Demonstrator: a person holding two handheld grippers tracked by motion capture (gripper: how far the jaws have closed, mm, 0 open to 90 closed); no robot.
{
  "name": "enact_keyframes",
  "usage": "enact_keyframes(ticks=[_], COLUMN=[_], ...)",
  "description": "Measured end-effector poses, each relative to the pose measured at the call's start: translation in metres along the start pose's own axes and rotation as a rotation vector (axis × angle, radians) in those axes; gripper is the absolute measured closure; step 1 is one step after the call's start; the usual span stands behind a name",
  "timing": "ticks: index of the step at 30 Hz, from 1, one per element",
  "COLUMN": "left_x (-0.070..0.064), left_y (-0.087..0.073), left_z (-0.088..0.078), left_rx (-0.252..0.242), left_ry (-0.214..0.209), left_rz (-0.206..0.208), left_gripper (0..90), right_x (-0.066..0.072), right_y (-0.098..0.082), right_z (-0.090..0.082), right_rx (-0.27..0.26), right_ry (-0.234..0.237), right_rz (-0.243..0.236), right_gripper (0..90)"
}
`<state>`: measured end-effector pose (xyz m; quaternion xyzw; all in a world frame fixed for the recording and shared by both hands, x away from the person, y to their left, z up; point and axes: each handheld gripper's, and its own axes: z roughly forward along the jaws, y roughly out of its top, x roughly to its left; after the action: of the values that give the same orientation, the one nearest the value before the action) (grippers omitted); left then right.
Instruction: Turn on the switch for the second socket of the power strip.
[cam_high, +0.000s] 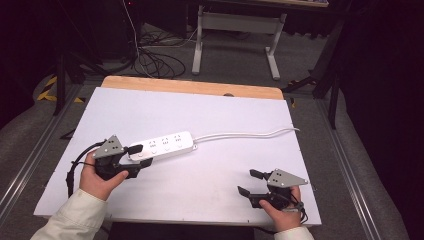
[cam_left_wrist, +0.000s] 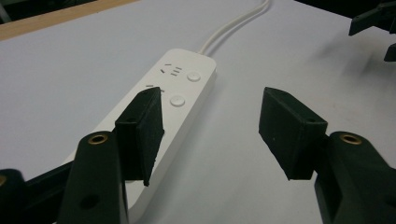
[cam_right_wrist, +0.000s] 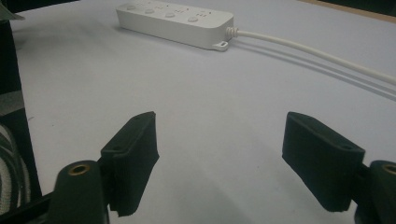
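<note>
A white power strip (cam_high: 162, 145) is laid on the white board (cam_high: 210, 115) that covers the table, left of centre, its length running from near left to far right. Its white cord (cam_high: 245, 134) is led off the right end and across the board to the right edge. Three socket groups with round buttons are seen on its top face.

The left gripper (cam_high: 136, 156) is held in the left hand (cam_high: 100, 177) at the near-left end of the strip. Its jaws are spread apart, one set over the far side of that end and the other at the near side. In the left gripper view (cam_left_wrist: 212, 135) the left jaw is seen above the strip's top face (cam_left_wrist: 180, 93), while the right jaw is held over bare board, clear of the strip. Whether the left jaw is touching the strip cannot be told.

The right gripper (cam_high: 250, 182) is held in the right hand (cam_high: 281, 212) at the near right of the board, well apart from the strip. Its jaws are spread wide with nothing between them; in the right gripper view (cam_right_wrist: 219, 163) only bare board is framed by them, with the strip (cam_right_wrist: 175, 18) and cord (cam_right_wrist: 317, 56) lying farther off
</note>
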<state>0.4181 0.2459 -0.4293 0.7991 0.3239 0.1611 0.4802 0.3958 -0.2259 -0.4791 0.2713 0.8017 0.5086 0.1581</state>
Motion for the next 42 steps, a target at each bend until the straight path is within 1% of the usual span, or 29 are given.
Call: enact_keyframes(ticks=[2, 4, 5, 7, 8, 9, 11, 14, 15, 19, 21, 22, 23, 24, 26, 27, 28, 29, 30, 31, 32, 34, 36, 37, 38, 42], left_x=[0.001, 0.002, 0.002, 0.003, 0.003, 0.003, 0.003, 0.002, 0.002, 0.002, 0.003, 0.002, 0.003, 0.003, 0.005, 0.005, 0.006, 0.006, 0.007, 0.008, 0.008, 0.009, 0.011, 0.011, 0.013, 0.014], left_y=[0.003, 0.005, 0.006, 0.009, 0.010, 0.011, 0.013, 0.017, 0.018, 0.021, 0.022, 0.022, 0.023, 0.023, 0.023, 0.024, 0.024, 0.024, 0.024, 0.024, 0.024, 0.023, 0.023, 0.023, 0.023, 0.021], left_z=[0.002, 0.005, 0.006, 0.010, 0.011, 0.013, 0.016, 0.022, 0.024, 0.030, 0.033, 0.035, 0.036, 0.038, 0.041, 0.042, 0.044, 0.046, 0.047, 0.048, 0.050, 0.053, 0.056, 0.057, 0.058, 0.063], left_rx=[0.000, 0.002, 0.005, 0.006, 0.006, 0.011, 0.013, 0.019, 0.019, 0.018, 0.026, 0.024, 0.025, 0.027, 0.026, 0.030, 0.032, 0.030, 0.033, 0.031, 0.023, 0.008, 0.001, -0.001, -0.007, -0.006], left_ry=[0.006, 0.000, 0.004, -0.004, -0.001, -0.010, -0.006, -0.020, -0.015, -0.017, -0.020, -0.020, -0.014, -0.020, -0.011, -0.013, -0.007, -0.011, -0.008, -0.005, -0.008, 0.002, 0.002, -0.003, 0.008, -0.001], left_rz=[0.001, -0.002, 0.004, 0.000, 0.006, -0.002, 0.009, 0.004, 0.009, 0.009, 0.008, 0.001, 0.008, -0.001, 0.002, -0.003, 0.003, -0.003, 0.007, 0.010, 0.005, 0.010, 0.014, 0.004, 0.015, -0.003], left_gripper=[40.8, 40.9, 41.1, 41.6, 41.8, 42.3, 42.7, 43.2, 43.6, 44.0, 44.1, 44.4, 44.6, 44.7, 44.9, 45.1, 45.1, 45.3, 45.3, 47.2, 47.2, 47.2, 48.0, 49.1, 50.1, 52.2], right_x=[0.000, 0.000, 0.000, 0.000, 0.000, 0.000, 0.000, 0.000, 0.000, 0.000, 0.000, 0.000, 0.000, 0.000, 0.000, 0.000, 0.000, 0.000, 0.000, 0.000, 0.000, 0.000, 0.000, 0.000, 0.000, 0.000], right_y=[0.000, 0.000, 0.000, 0.000, 0.000, 0.000, 0.000, 0.000, 0.000, 0.000, 0.000, 0.000, 0.000, 0.000, 0.000, 0.000, 0.000, 0.000, 0.000, 0.000, 0.000, 0.000, 0.000, 0.000, 0.000, 0.000], right_z=[0.000, 0.000, 0.000, 0.000, 0.000, 0.000, 0.000, 0.000, 0.000, 0.000, 0.000, 0.000, 0.000, 0.000, 0.000, 0.000, 0.000, 0.000, 0.000, 0.000, 0.000, 0.000, 0.000, 0.000, 0.000, 0.000], right_rx=[-0.001, -0.001, -0.001, 0.001, 0.001, 0.001, 0.001, 0.001, 0.001, 0.003, 0.003, 0.002, 0.002, 0.001, 0.002, 0.003, 0.003, 0.002, 0.002, 0.003, 0.003, 0.003, 0.004, 0.004, 0.005, 0.005], right_ry=[0.003, 0.003, 0.003, 0.002, 0.002, 0.003, 0.004, 0.005, 0.005, 0.007, 0.008, 0.007, 0.007, 0.008, 0.007, 0.008, 0.008, 0.008, 0.008, 0.008, 0.008, 0.009, 0.009, 0.010, 0.011, 0.012], right_rz=[0.001, 0.001, -0.001, 0.001, 0.001, 0.000, 0.000, 0.000, -0.001, -0.001, -0.003, -0.002, -0.003, -0.004, -0.003, -0.003, -0.004, -0.004, -0.004, -0.003, -0.003, -0.003, -0.004, -0.005, -0.004, -0.005], right_gripper=[27.2, 27.2, 27.2, 27.2, 27.2, 27.2, 27.2, 27.2, 27.2, 27.2, 27.2, 27.2, 27.2, 27.2, 27.2, 27.2, 27.2, 27.2, 27.2, 27.2, 27.2, 27.3, 27.4, 27.4, 27.5, 27.7])
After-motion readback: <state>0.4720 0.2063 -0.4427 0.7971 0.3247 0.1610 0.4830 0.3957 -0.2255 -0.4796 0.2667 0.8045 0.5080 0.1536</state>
